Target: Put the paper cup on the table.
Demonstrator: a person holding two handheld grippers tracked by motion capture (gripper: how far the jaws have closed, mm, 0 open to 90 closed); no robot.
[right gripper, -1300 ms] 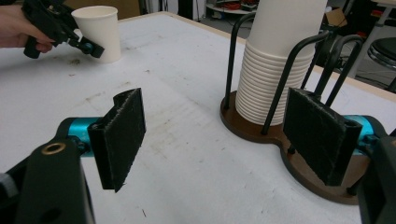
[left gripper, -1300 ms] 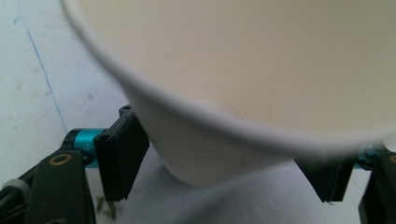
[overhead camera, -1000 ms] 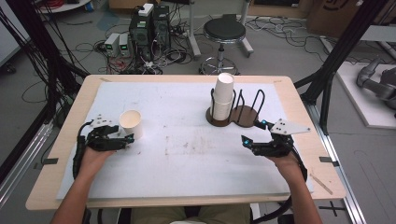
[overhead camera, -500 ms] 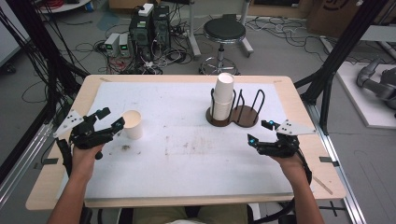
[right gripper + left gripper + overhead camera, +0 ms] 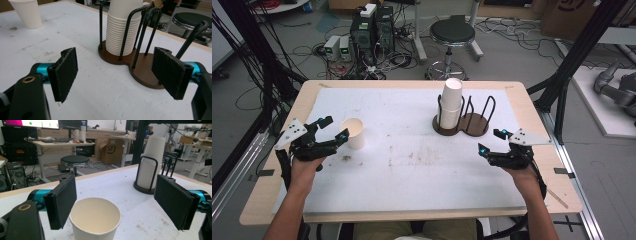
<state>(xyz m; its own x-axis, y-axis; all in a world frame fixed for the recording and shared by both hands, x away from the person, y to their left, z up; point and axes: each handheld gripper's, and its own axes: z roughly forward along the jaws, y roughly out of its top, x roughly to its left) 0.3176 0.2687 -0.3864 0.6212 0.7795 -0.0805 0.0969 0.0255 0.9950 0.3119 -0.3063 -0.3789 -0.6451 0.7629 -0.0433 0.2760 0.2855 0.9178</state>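
Left gripper point(image 5: 331, 129) sits with jaws spread wide, holding nothing. The single paper cup point(image 5: 353, 132) stands upright on the white table cover point(image 5: 412, 175), right ahead of that gripper and partly between its jaws; in the left gripper view the cup point(image 5: 95, 221) is closer to the jaw on the left of that view, and contact cannot be told for sure, it looks just clear. Right gripper point(image 5: 492, 141) also has jaws spread, empty, hovering low over the table. The cup holder point(image 5: 462, 122) with the stack of cups point(image 5: 451, 105) is just ahead of it and a bit to its left; in the right gripper view the stack point(image 5: 120, 32) rises beyond the open jaws, untouched.

Progress guess: one cup looks separated from the stack and set down well away from the holder, upright. What's left is unclear: either the release is finished, or the left gripper is about to close on the cup. No grasp is in place now.
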